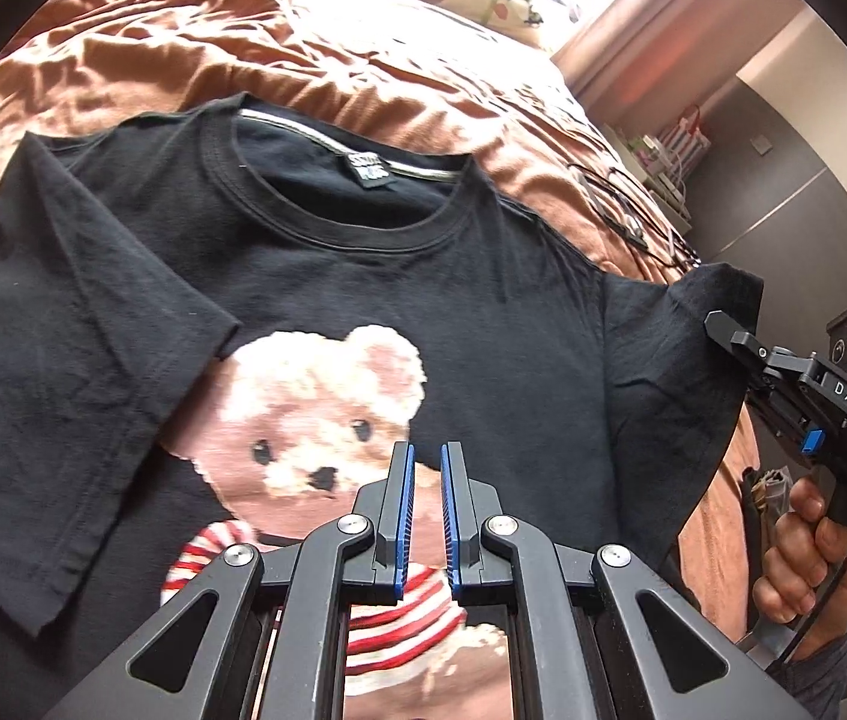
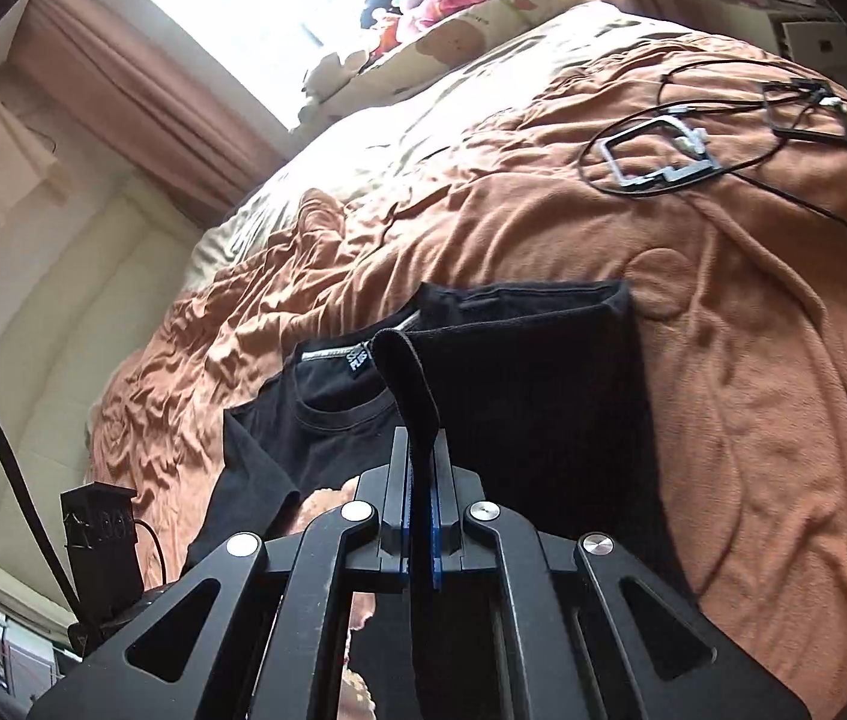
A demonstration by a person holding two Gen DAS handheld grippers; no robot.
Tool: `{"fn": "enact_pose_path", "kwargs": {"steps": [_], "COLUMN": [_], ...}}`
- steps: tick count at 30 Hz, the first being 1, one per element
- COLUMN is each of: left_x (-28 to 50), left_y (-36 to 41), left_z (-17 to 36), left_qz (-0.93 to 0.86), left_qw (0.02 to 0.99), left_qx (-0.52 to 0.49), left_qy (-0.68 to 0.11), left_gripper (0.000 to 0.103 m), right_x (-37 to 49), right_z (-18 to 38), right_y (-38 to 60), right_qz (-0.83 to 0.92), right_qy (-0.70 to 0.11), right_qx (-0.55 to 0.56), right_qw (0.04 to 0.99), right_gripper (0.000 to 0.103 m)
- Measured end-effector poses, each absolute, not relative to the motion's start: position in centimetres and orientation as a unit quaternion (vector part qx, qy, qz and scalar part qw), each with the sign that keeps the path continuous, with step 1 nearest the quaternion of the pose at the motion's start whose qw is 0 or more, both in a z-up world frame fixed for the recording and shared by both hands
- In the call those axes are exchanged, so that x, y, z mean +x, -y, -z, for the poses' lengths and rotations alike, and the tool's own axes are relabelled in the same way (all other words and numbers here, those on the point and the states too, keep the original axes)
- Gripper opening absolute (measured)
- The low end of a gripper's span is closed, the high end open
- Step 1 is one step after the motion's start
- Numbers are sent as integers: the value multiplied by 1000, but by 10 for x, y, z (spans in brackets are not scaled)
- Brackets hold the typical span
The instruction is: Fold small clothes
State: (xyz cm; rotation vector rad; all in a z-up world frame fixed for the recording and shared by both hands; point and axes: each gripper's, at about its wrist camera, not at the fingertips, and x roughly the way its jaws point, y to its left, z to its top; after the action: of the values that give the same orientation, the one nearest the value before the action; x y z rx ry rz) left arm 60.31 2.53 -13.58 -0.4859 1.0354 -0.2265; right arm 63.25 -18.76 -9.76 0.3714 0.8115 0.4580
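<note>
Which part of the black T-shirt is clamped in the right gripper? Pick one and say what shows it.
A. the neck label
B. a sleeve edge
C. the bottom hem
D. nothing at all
B: in the right wrist view the right gripper has its jaws shut on a lifted fold of black cloth, and the left wrist view shows this is the edge of the black T-shirt's sleeve, raised off the brown blanket.

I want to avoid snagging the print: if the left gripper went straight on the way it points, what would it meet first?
Probably the black T-shirt itself: the left gripper points down at the teddy bear print, though depth is hard to judge.
</note>
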Motion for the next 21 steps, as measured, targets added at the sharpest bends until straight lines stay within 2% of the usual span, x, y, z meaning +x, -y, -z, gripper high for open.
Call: {"fn": "enact_pose_path", "kwargs": {"steps": [3, 4, 5, 6, 7, 17, 19, 21], "left_x": [603, 603, 603, 604, 604, 617, 621, 624], "left_y": [-34, -36, -37, -38, -39, -25, -20, -15], "left_z": [140, 142, 143, 144, 145, 146, 146, 145], "left_qz": [101, 99, 98, 96, 96, 104, 105, 105], "left_qw": [833, 832, 831, 830, 829, 827, 827, 829], "left_qx": [-234, -234, -234, -235, -236, -228, -223, -216], "left_qy": [-491, -493, -495, -497, -498, -503, -505, -505], "left_gripper": [8, 8, 8, 8, 8, 13, 18, 28], "right_x": [640, 643, 644, 643, 641, 611, 603, 593], "right_z": [105, 109, 111, 111, 109, 108, 109, 107], "right_y": [164, 158, 155, 154, 156, 200, 210, 220], "right_qz": [-226, -227, -228, -228, -227, -181, -172, -162], "right_qy": [-414, -426, -432, -431, -423, -425, -422, -421], "right_qx": [153, 146, 142, 143, 145, 159, 162, 166], "right_qw": [868, 864, 861, 861, 866, 873, 875, 877], "right_gripper": [3, 13, 25, 59, 76, 76, 76, 76]}}
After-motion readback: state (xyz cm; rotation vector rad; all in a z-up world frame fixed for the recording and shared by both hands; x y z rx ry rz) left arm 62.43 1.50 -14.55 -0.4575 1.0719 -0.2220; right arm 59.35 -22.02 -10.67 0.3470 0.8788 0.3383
